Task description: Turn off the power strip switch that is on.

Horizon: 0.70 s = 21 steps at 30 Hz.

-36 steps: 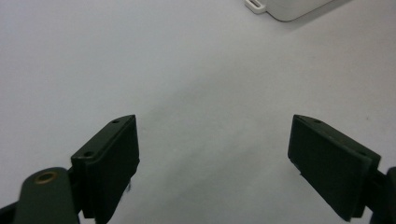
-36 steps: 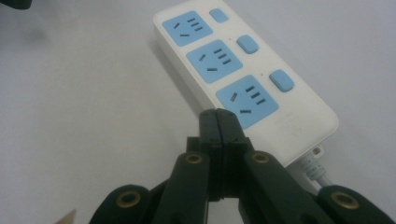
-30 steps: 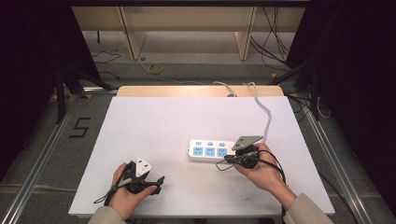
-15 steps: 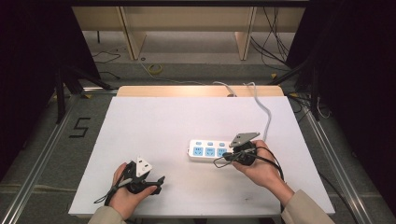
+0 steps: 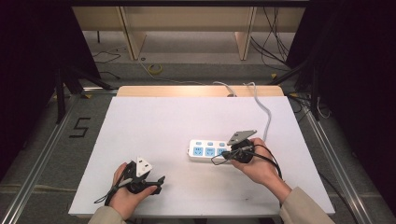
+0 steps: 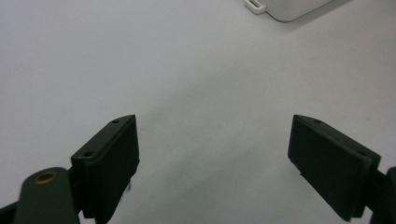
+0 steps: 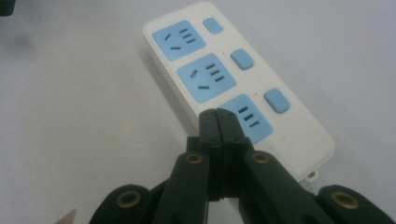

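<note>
My right gripper (image 7: 218, 114), jaws pressed together, has edged onto the power strip (image 7: 233, 79); my left gripper (image 6: 215, 154), jaws spread, stays idle, so a switch press looks likely.

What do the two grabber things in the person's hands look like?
Both are black. The left gripper has flat rectangular pads on its jaws and brass-coloured pivot rings. The right gripper has the same brass rings, and the high view shows a grey three-cornered plate on top. Black cables loop from each. The sleeves are beige.

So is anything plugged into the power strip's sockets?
No, all three blue sockets on the power strip show bare slots in the right gripper view.
</note>
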Each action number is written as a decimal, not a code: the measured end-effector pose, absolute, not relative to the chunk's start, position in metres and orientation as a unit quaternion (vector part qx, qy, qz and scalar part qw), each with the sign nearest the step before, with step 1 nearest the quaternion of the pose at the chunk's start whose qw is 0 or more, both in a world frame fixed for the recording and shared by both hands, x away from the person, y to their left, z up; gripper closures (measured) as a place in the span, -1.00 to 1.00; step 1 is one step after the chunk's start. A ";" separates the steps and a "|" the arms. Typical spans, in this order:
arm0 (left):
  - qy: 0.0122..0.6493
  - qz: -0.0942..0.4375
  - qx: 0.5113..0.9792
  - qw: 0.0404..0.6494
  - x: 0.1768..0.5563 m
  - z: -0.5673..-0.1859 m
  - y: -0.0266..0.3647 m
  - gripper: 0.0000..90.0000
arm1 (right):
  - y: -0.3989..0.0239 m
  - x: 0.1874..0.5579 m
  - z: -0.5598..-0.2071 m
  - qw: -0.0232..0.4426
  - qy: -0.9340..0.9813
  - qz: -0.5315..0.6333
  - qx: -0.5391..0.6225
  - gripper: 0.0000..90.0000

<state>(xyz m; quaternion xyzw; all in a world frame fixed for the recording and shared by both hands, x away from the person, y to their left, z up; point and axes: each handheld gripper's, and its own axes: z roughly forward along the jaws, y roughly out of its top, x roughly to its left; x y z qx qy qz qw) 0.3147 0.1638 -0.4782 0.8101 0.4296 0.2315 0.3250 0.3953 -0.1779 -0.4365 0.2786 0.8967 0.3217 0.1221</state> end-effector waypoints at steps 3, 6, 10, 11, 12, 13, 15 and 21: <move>0.430 0.232 0.810 0.325 0.315 -0.478 0.164 -0.64 | -0.176 0.397 -0.435 0.122 0.896 0.321 0.280 1.00; 0.429 0.233 0.810 0.325 0.315 -0.478 0.164 -0.64 | -0.174 0.398 -0.435 0.123 0.897 0.321 0.279 1.00; 0.429 0.233 0.810 0.325 0.315 -0.478 0.164 -0.64 | -0.173 0.401 -0.434 0.124 0.898 0.319 0.278 1.00; 0.429 0.234 0.809 0.326 0.315 -0.478 0.163 -0.64 | -0.172 0.401 -0.434 0.124 0.898 0.319 0.277 1.00; 0.429 0.234 0.809 0.327 0.315 -0.478 0.163 -0.64 | -0.172 0.401 -0.434 0.124 0.898 0.319 0.277 1.00; 0.429 0.234 0.809 0.327 0.315 -0.478 0.163 -0.64 | -0.172 0.401 -0.434 0.125 0.897 0.320 0.279 1.00; 0.429 0.234 0.809 0.327 0.315 -0.478 0.163 -0.64 | -0.171 0.401 -0.434 0.124 0.898 0.319 0.278 1.00; 0.428 0.234 0.809 0.327 0.315 -0.478 0.163 -0.64 | -0.169 0.404 -0.434 0.124 0.898 0.317 0.278 1.00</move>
